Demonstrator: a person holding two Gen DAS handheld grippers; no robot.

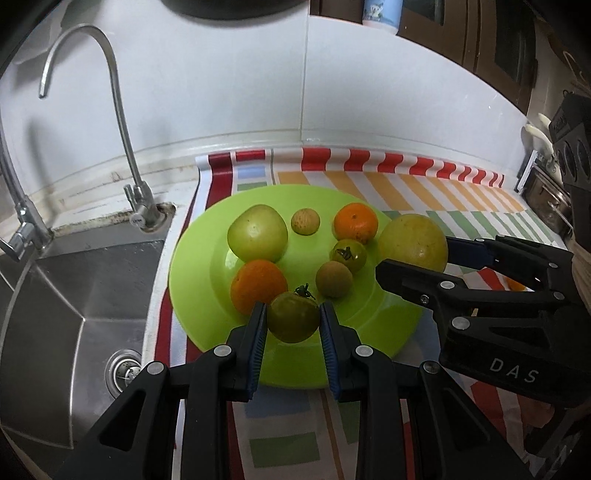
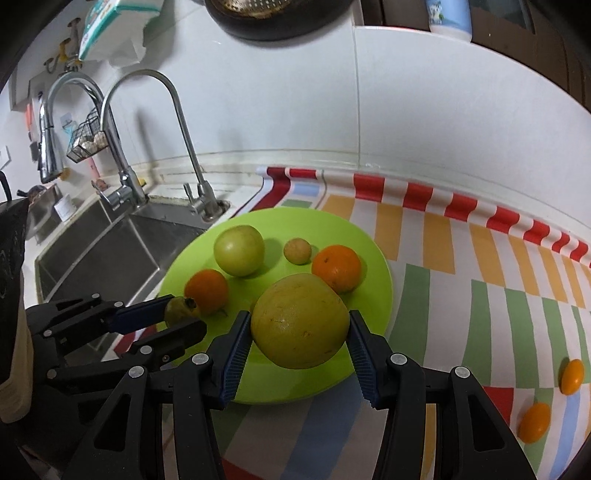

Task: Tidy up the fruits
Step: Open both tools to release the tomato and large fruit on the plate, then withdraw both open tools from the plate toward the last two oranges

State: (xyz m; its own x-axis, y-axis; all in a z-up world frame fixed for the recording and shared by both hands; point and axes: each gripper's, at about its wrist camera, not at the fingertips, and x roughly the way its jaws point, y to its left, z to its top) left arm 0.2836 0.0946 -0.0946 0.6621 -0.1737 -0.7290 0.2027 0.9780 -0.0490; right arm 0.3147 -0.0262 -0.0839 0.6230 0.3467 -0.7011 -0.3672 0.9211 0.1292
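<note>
Left wrist view: left gripper (image 1: pixel 293 319) at lower centre, fingers pinching a green tomato (image 1: pixel 293 316) over the near rim of the green plate (image 1: pixel 192 280).
Right wrist view: right gripper (image 2: pixel 300 334) at lower centre, fingers clamped on a large yellow-green fruit (image 2: pixel 300 321) above the plate; two small orange fruits (image 2: pixel 570 376) lie on the striped cloth (image 2: pixel 480 280), lower right.

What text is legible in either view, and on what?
"DAS": white letters on the black body of the right gripper, seen from the left wrist.
Print on the faucet base: too small to read.
White and blue cup with a cartoon figure: no readable words.
Hanging package top left: print blurred, unreadable.
</note>
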